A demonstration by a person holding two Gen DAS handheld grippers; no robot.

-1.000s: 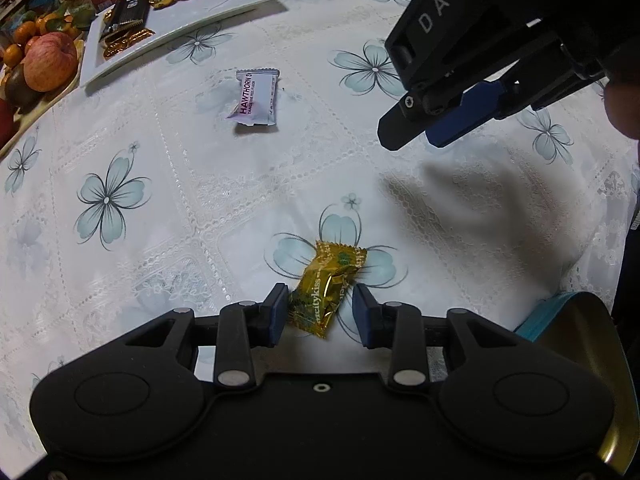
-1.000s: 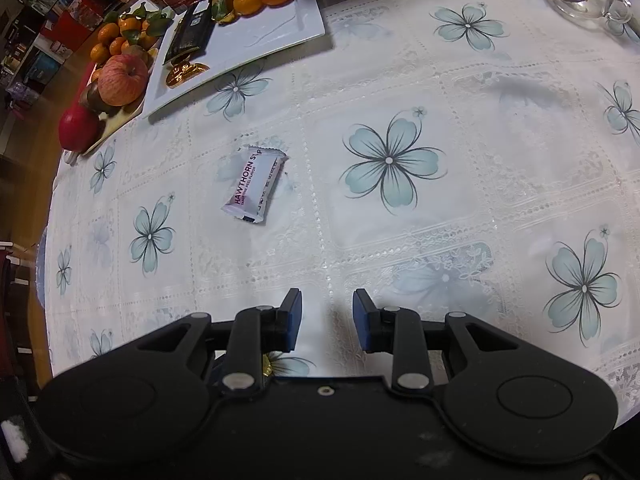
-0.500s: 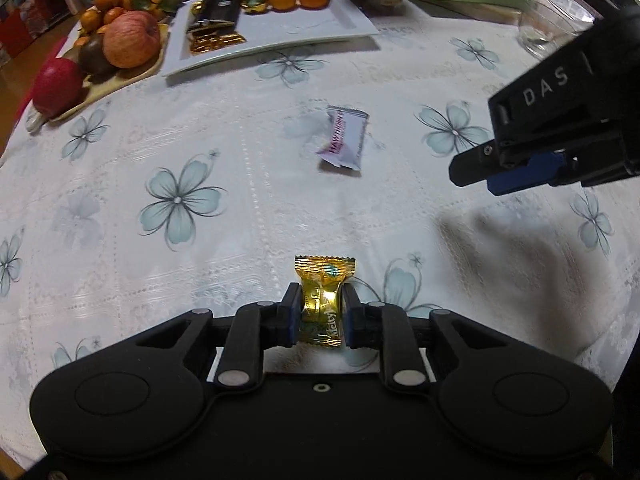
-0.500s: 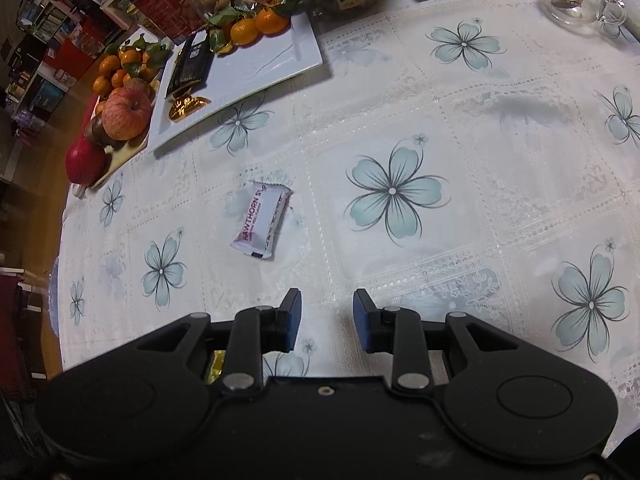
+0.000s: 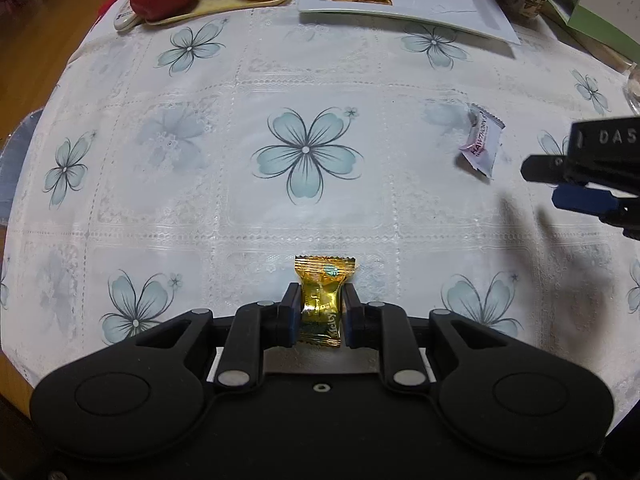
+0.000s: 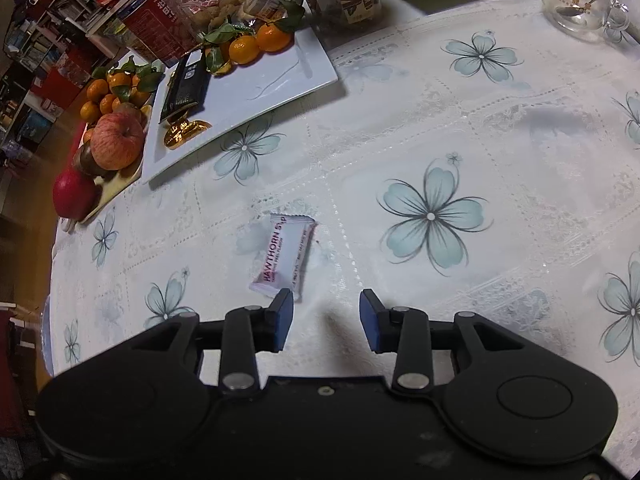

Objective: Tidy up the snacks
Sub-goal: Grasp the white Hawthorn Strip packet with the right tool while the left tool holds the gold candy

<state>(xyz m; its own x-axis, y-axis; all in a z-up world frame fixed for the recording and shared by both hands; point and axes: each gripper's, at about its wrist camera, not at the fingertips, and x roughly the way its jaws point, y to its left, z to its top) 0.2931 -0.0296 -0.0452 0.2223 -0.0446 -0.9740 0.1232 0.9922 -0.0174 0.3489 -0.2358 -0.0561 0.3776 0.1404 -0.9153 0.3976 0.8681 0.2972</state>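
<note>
My left gripper (image 5: 320, 300) is shut on a gold-wrapped candy (image 5: 323, 296), held upright above the flowered tablecloth. A white Hawthorn snack packet (image 6: 283, 256) lies flat on the cloth, just beyond my right gripper's left fingertip. My right gripper (image 6: 326, 306) hovers over the cloth with its jaws opening and nothing between them. In the left wrist view the same packet (image 5: 481, 143) lies at the right, with the right gripper (image 5: 560, 184) close beside it. A white rectangular plate (image 6: 280, 80) at the back holds a dark snack bar, gold candies and mandarins.
A fruit tray (image 6: 108, 188) with an apple, mandarins and a red fruit sits at the table's left edge. Jars and boxes crowd the back. A glass cup with a spoon (image 6: 580, 0) stands far right. The table edge (image 5: 60, 92) curves along the left.
The left gripper closed on the gold candy, lifted it off the cloth and swung left. The right gripper moved closer to the white packet and its jaws widened.
</note>
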